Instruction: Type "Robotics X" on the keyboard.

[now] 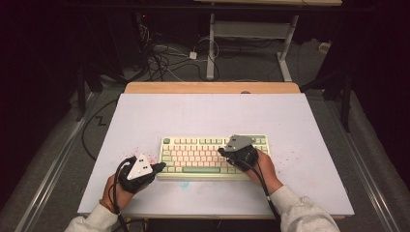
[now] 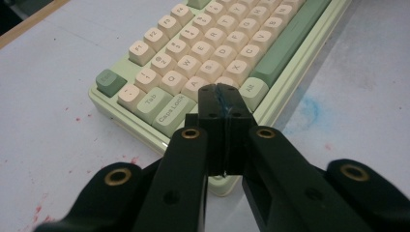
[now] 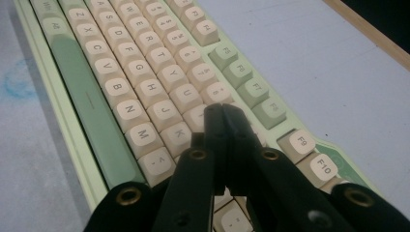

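A pale green keyboard [image 1: 212, 155] with cream and green keys lies near the front middle of the white table [image 1: 208, 116]. My left gripper [image 1: 159, 167] is shut with nothing in it, its tips at the keyboard's front left corner. In the left gripper view the closed tips [image 2: 223, 94] hang over the lower left keys of the keyboard [image 2: 208, 53], by Alt and Caps Lock. My right gripper [image 1: 222, 152] is shut too and points left over the right half of the keys. In the right gripper view its tips [image 3: 218, 112] hover above the keyboard [image 3: 145, 82] near the K key.
The white table surface carries faint red specks and a blue smudge [image 2: 309, 108] in front of the keyboard. A wooden edge [image 1: 212, 87] runs along the far side. Beyond it stand a desk frame [image 1: 251, 43] and loose cables [image 1: 164, 58] on the floor.
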Tool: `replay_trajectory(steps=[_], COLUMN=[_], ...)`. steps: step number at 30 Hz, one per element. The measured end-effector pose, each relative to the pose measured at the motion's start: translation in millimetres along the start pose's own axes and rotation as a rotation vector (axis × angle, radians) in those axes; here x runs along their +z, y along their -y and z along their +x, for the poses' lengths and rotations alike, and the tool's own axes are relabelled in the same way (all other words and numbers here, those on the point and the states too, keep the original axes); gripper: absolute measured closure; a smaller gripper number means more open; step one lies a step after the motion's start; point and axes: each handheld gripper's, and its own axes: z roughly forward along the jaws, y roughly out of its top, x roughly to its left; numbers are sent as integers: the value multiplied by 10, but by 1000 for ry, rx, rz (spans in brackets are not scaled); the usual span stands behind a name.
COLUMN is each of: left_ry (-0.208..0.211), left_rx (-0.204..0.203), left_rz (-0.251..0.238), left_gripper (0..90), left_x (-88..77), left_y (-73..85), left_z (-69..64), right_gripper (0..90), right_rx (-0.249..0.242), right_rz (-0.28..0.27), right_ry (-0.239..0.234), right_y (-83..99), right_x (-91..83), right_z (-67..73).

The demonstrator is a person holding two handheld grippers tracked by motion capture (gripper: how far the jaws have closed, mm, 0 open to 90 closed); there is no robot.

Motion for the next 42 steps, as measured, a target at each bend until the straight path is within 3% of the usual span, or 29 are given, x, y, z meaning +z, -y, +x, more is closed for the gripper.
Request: replay_trajectory(steps=[15,26,30,34,42], left_ry=[9,10,14,14,14], left_rx=[13,14,16,16,17], left_rz=[16,17,20,20,22], left_gripper=[875,875,875,875,875], left_x=[27,32,38,38,38], left_y=[8,4,4,4,6], left_z=[-13,-12,-16,-18,-19], right_gripper=[900,900,900,900,900], right_rx=[-14,-18,-22,-22,0], right_rz=[61,75,119,119,68], right_ry=[11,21,7,0,15], right_y=[-25,-55,-62,-72,-88], right_x=[172,182,199,189,99], right_z=[-9,10,13,1,21])
